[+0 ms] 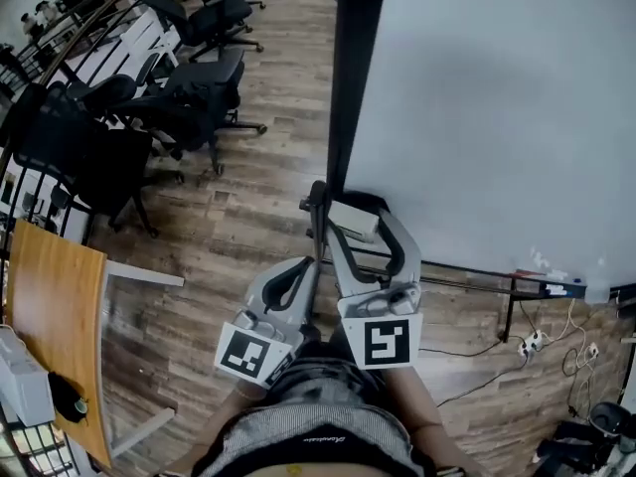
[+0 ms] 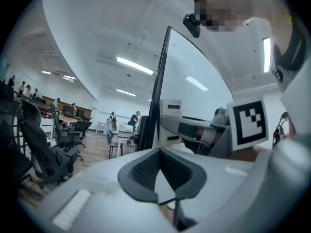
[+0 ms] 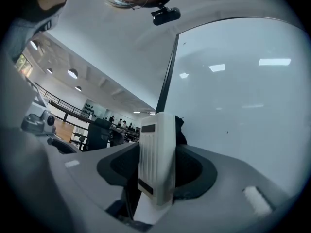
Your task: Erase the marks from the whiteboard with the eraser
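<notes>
The eraser [image 3: 156,160], a single white block, stands upright between the fingers [image 3: 193,170] of your right gripper [image 1: 350,229], which are closed onto its two sides. In the head view it sits just beside the lower left corner of the whiteboard [image 1: 497,117], next to the board's black edge. Whether it touches the board surface I cannot tell.

Your left gripper [image 1: 306,266] holds nothing. Its fingers [image 2: 146,166] are drawn together until their tips meet, with only a narrow wedge of space left behind them. It sits just to the left of the right gripper and lower in the head view, and the two bodies are nearly touching.

By count there is one eraser, one whiteboard and two grippers, each with one black-and-white marker cube [image 1: 386,343].

The head view shows the board as plain white. The right gripper view shows one tiny dark speck [image 3: 227,132] on it, along with reflected ceiling lights. The left gripper view looks along the board's edge and takes in the right gripper from the side, with the eraser in its grasp. Only the head view shows the wooden floor [image 1: 248,207], the group of black office chairs [image 1: 189,87] to your left, and the wooden tabletop [image 1: 50,316] at lower left.
</notes>
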Available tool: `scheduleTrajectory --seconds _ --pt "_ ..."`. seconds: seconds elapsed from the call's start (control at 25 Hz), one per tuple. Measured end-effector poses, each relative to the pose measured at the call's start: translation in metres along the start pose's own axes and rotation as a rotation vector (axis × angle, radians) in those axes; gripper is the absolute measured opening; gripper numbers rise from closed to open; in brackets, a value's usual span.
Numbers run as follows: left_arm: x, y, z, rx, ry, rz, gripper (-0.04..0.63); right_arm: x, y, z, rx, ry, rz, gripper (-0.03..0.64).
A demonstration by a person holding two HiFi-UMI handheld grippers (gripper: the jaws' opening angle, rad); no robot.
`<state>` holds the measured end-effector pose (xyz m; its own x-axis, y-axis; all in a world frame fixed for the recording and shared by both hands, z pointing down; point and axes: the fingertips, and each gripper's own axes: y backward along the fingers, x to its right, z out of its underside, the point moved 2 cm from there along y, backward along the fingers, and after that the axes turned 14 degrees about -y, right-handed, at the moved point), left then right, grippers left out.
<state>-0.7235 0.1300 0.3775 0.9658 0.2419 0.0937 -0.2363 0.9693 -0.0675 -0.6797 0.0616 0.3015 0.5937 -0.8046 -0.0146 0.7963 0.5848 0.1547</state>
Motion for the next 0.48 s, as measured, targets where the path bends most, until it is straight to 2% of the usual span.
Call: scheduleTrajectory --seconds 0.2,0.48 --pt "-0.001 0.007 0.013 -0.018 0.019 0.052 0.003 0.006 0.010 0.042 -0.150 -0.015 0.090 0.221" --pt "-0.006 0.016 0.014 -0.013 0.025 0.096 0.003 0.007 0.010 0.070 -0.179 0.009 0.151 0.221"
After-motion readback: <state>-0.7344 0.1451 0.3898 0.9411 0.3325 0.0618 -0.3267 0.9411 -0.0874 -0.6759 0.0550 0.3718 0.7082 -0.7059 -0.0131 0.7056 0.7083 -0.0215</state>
